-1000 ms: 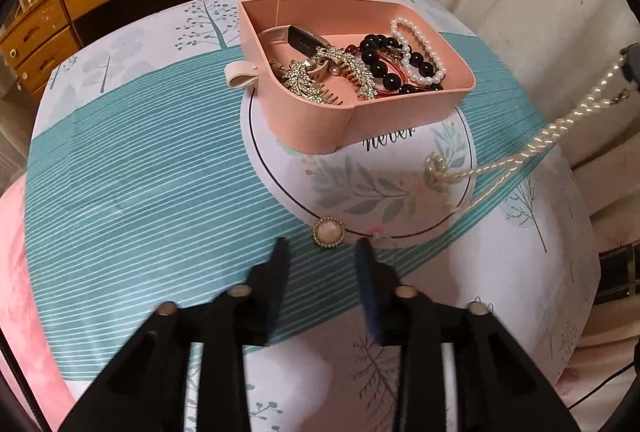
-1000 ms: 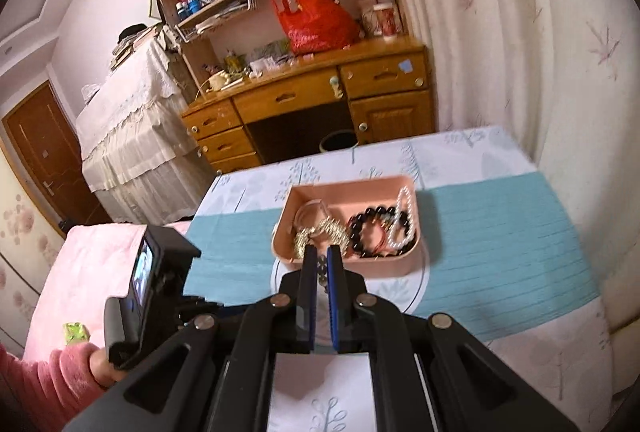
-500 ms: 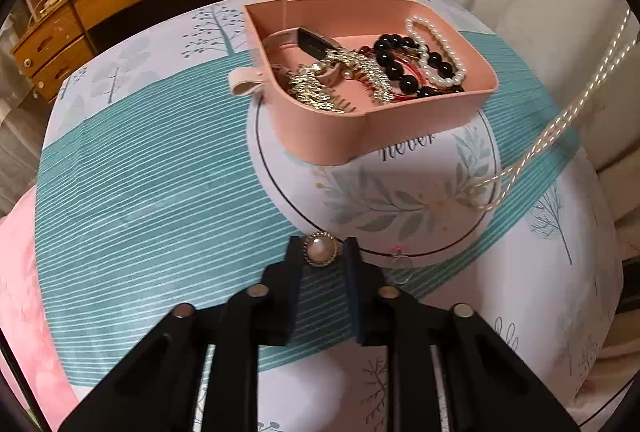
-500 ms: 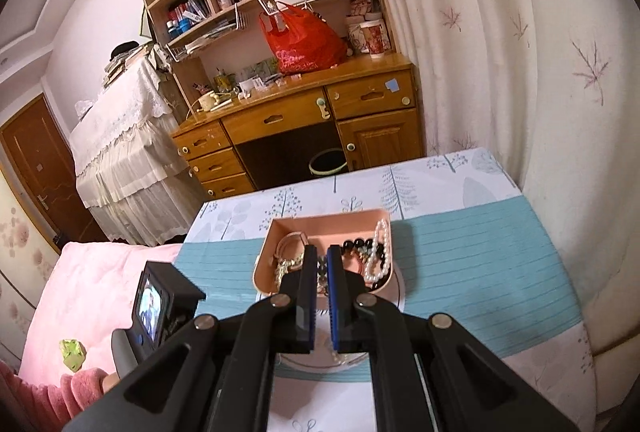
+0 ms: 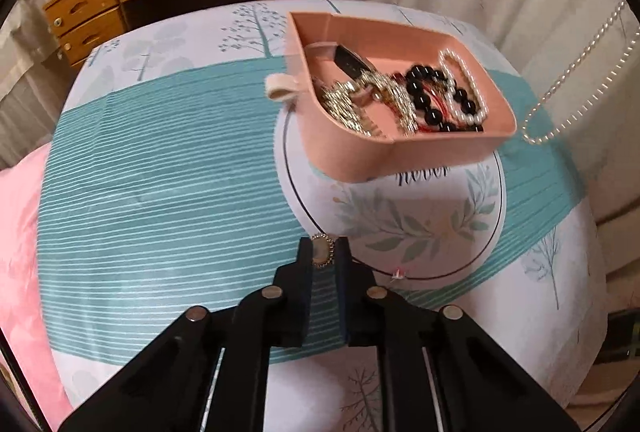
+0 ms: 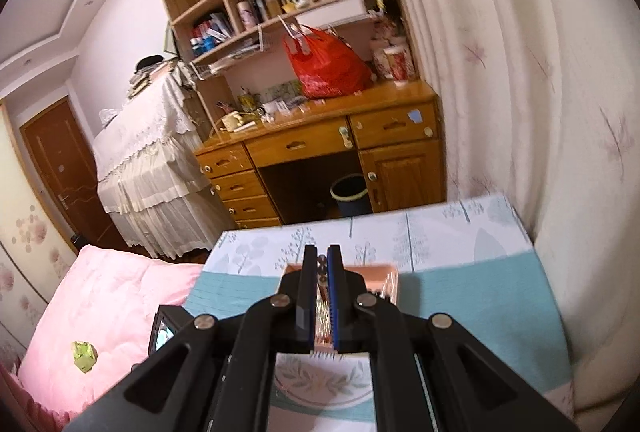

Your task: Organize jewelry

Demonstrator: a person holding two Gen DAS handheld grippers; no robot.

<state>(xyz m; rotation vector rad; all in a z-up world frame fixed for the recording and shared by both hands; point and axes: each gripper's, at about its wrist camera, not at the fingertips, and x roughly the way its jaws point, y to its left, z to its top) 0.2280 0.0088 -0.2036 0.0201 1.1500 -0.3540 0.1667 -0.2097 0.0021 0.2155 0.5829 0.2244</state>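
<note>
A pink tray (image 5: 412,152) on the cloth-covered table holds a gold comb, a black bead bracelet (image 5: 430,98) and a pearl bracelet. My left gripper (image 5: 323,251) is shut on a round pearl brooch (image 5: 322,250) at the table surface, in front of the tray. A long pearl necklace (image 5: 576,76) hangs in the air right of the tray, its loop near the tray's right corner. My right gripper (image 6: 321,261) is raised high above the tray (image 6: 390,282), its jaws shut on the necklace's clasp end (image 6: 321,264).
The table carries a teal striped cloth (image 5: 160,192) with a round leaf print. A pink bed (image 6: 104,312) lies left of it. A wooden desk (image 6: 320,148) with shelves stands behind, and a curtain (image 6: 520,112) hangs on the right.
My left gripper moved forward and closed on the brooch. My right gripper rose, lifting the necklace off the table so it hangs free.
</note>
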